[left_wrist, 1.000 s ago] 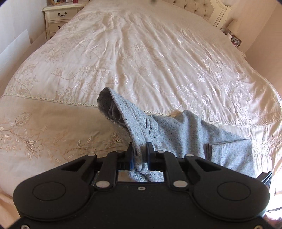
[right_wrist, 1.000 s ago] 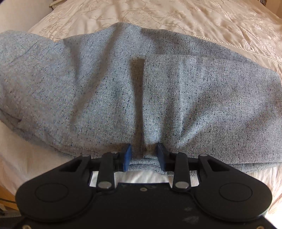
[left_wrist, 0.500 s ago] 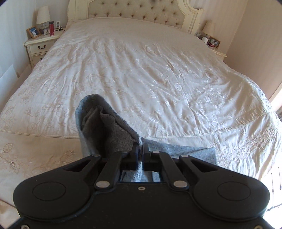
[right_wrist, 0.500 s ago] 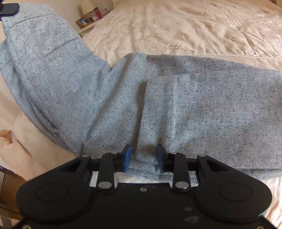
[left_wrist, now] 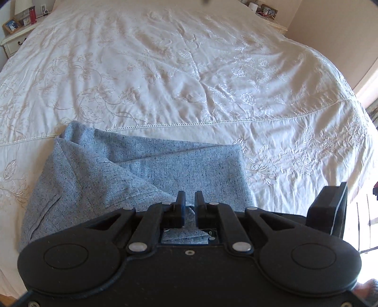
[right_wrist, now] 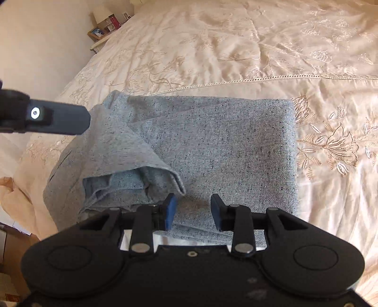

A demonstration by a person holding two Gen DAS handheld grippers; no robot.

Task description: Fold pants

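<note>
The grey speckled pants [left_wrist: 141, 170] lie folded on the cream bedspread near the bed's foot; they also show in the right wrist view [right_wrist: 212, 146]. My left gripper [left_wrist: 190, 203] is nearly shut, its jaws pinching the pants' near edge, with the cloth laid down over the lower layer. My right gripper [right_wrist: 193, 210] is open over the near edge of the folded stack, not gripping. A loose folded flap [right_wrist: 132, 174] sits just left of its left finger. The left gripper's body [right_wrist: 47, 119] shows at the left of the right wrist view.
The embroidered bedspread [left_wrist: 189, 70] stretches ahead. A nightstand [left_wrist: 14, 40] with a photo frame and bottle stands at the far left, another [left_wrist: 267, 11] at the far right. The right gripper's corner [left_wrist: 328, 212] shows at the left wrist view's right edge.
My left gripper carried the lifted pants end over to the right and lowered it onto the stack. My right gripper opened wider and let go of the near edge.
</note>
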